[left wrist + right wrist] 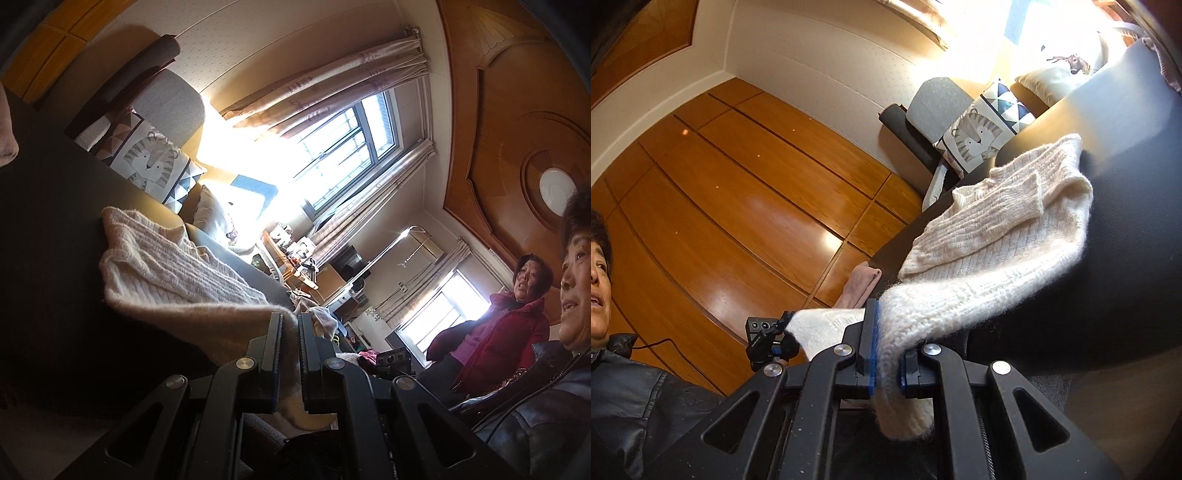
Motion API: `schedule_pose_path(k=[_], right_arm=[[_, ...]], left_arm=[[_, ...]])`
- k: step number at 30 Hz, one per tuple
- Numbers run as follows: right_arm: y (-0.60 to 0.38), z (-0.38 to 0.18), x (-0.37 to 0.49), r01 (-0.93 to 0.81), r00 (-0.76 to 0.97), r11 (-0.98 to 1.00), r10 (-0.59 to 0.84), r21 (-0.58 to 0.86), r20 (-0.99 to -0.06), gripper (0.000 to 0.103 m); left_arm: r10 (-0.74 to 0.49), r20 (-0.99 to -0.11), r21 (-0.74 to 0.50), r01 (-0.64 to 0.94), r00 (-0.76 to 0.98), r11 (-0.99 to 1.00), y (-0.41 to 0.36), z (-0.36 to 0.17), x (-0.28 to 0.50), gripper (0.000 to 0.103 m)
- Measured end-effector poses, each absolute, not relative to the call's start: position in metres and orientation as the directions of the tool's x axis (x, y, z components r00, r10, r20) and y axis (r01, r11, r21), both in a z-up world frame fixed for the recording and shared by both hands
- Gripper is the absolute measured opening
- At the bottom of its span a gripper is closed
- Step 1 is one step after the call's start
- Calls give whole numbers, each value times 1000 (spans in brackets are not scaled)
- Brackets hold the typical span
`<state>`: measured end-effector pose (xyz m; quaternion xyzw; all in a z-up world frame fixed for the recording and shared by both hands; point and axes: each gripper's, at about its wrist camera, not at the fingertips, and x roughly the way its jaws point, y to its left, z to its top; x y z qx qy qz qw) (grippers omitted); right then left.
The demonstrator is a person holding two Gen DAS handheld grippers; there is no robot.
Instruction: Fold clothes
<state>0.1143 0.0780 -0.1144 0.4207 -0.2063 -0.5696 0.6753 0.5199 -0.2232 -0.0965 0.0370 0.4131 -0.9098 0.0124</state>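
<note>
- Clamping a lifted edge of the cream knitted sweater (177, 273), the left tongs (290, 332) point about level, their jaws pressed together on the fabric.
- The right tongs (886, 350) tilt slightly downward and are likewise closed on a thick fold of the same sweater, which bulges out between the blue pads (873, 332) and hangs below them.
- The rest of the sweater lies spread on the dark desk (55, 258), one sleeve folded across its body; the held edge rises off the surface toward both tongs.
- No containers are visible in either view.
- A pinkish cloth (862, 284) rests at the desk's far edge in the right wrist view.
- Beyond the desk stands a grey sofa (166, 99) with a tiger-print cushion (151, 158) and, seen from the right wrist, a deer-print cushion (1067, 70).
- Bright windows with pale curtains (332, 99) wash out part of the room.
- A person in a dark leather jacket (535, 413) is close to the left tongs; another in a red jacket (498, 332) stands farther back.
- Nothing lies between the tongs and the sweater.
</note>
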Motion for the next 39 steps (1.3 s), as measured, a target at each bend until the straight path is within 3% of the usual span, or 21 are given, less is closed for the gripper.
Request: schedule_pose_path(k=[3,7,9,13,15,17,18,22,30,31,32,33,34,35,39], right_arm=[[68,-114,111,599,270,-4,-940,801,-207,9],[53,-118,110,593,294,5,-932,805,-211,9],[51,-119,112,592,301,10,-931,806,-209,9],[52,-120,113,598,302,4,-927,802,-221,9],[55,-121,113,599,299,1,-928,801,-222,9],[57,-121,113,600,296,-3,-928,800,-225,9],[58,-121,113,601,294,-6,-928,800,-228,9],[57,-122,115,604,295,-9,-927,797,-234,9],[57,-125,118,606,297,-16,-923,796,-244,9],[57,-126,118,605,296,-18,-923,796,-246,9],[57,-128,118,603,295,-21,-923,797,-248,9],[57,-129,118,602,294,-25,-922,798,-251,9],[57,-131,118,599,293,-30,-922,800,-253,9],[57,-133,117,595,291,-34,-922,803,-255,9],[59,-134,115,594,286,-41,-923,804,-258,9]], left_arm=[[-16,-40,-752,41,-999,-658,-233,-89,522,6],[-21,-147,-752,126,-989,-647,-249,-96,511,6],[14,-218,-777,165,-976,-608,-254,-113,505,12],[32,-390,-801,322,-920,-504,-257,-165,503,41],[12,-471,-786,413,-882,-460,-256,-192,509,61],[17,-538,-774,486,-843,-406,-255,-219,514,97],[37,-549,-785,499,-835,-367,-255,-232,517,103],[141,-554,-824,517,-820,-230,-249,-283,516,103],[347,-502,-864,444,-792,-238,-235,-334,464,101],[368,-496,-868,434,-787,-240,-233,-338,457,92],[386,-490,-871,425,-781,-245,-232,-341,452,64],[398,-485,-874,417,-778,-250,-229,-343,448,51],[404,-474,-880,400,-782,-256,-227,-342,446,29],[406,-455,-889,374,-793,-265,-225,-339,446,14],[386,-393,-905,277,-835,-323,-219,-311,454,8]])
